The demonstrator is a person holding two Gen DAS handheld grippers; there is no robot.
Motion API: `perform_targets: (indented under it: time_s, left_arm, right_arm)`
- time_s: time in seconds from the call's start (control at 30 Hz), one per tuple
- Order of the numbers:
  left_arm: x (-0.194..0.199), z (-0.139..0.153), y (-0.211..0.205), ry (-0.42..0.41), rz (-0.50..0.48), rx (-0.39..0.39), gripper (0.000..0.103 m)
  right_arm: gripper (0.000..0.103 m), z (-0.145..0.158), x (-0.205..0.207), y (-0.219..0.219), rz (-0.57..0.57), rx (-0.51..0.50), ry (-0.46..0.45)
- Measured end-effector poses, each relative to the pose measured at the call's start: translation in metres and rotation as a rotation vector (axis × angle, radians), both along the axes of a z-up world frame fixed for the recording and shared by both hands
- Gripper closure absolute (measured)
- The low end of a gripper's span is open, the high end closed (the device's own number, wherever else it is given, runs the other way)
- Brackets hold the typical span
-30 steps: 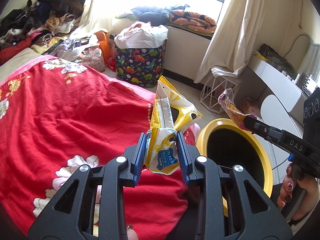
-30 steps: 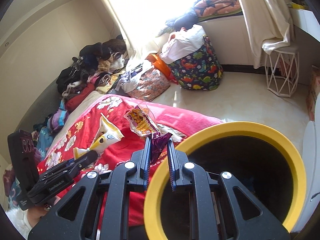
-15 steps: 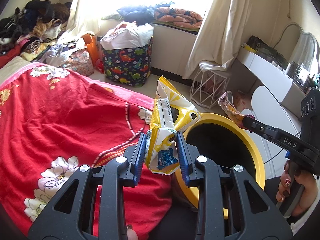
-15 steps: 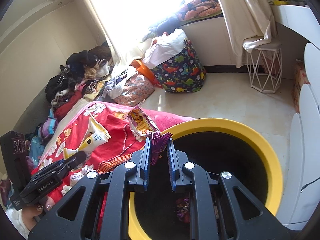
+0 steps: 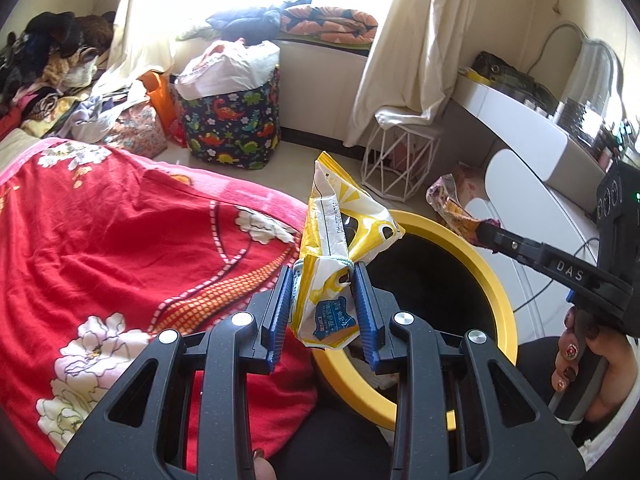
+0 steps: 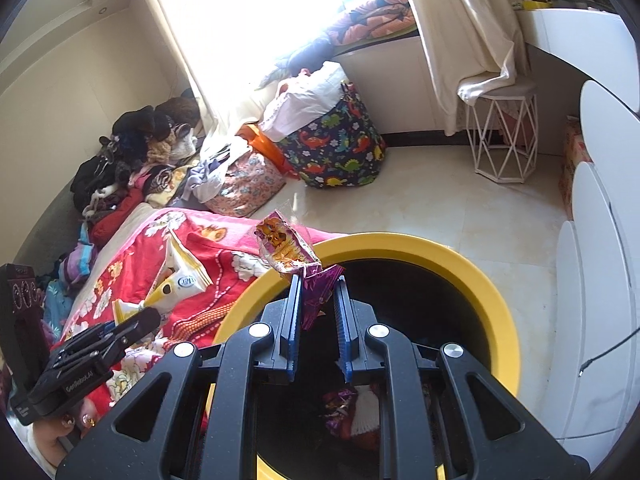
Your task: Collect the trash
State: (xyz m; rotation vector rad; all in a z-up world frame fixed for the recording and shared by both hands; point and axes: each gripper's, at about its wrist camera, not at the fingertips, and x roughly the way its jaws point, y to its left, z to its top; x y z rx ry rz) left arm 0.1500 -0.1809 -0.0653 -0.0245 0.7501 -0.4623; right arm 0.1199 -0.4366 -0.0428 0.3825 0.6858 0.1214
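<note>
My left gripper (image 5: 323,280) is shut on a crumpled yellow-and-white snack bag (image 5: 340,240), held at the near-left rim of a yellow-rimmed black trash bin (image 5: 496,292). My right gripper (image 6: 318,284) is shut on a purple-and-orange snack wrapper (image 6: 286,246), held over the bin (image 6: 492,292) mouth. Other trash (image 6: 352,416) lies at the bin's bottom. In the left wrist view the right gripper (image 5: 486,234) holds its wrapper (image 5: 450,208) above the far rim. In the right wrist view the left gripper (image 6: 148,316) holds the yellow bag (image 6: 176,280) beside the bin.
A red floral blanket (image 5: 120,264) covers the bed left of the bin. A dinosaur-print basket (image 5: 232,120), a white wire stool (image 5: 400,164), piled clothes (image 5: 44,64) and white furniture (image 5: 532,148) stand around the tiled floor (image 6: 460,208).
Both grippers have moved toward the bin with their trash. The right gripper now hangs over the bin mouth, and the left bag has reached the bin's rim.
</note>
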Motion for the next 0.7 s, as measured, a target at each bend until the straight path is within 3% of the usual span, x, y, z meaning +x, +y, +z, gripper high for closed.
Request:
perform_targets:
  time_s: [0.43,0.57,0.7]
  left_arm:
    - [-0.008,-0.016,-0.042,0.024,-0.107,0.059,0.079]
    - [-0.008,-0.026,-0.055,0.046,-0.135,0.087,0.078]
    - [-0.008,-0.029,-0.06,0.059,-0.157,0.081,0.056]
  right_arm:
    - [0.084,-0.001,-0.013,-0.019,-0.07,0.016,0.01]
    - [0.056,-0.002,-0.014,-0.023,-0.091,0.029,0.025]
    - [0.048,-0.003,-0.018,-0.025,-0.11,0.034,0.033]
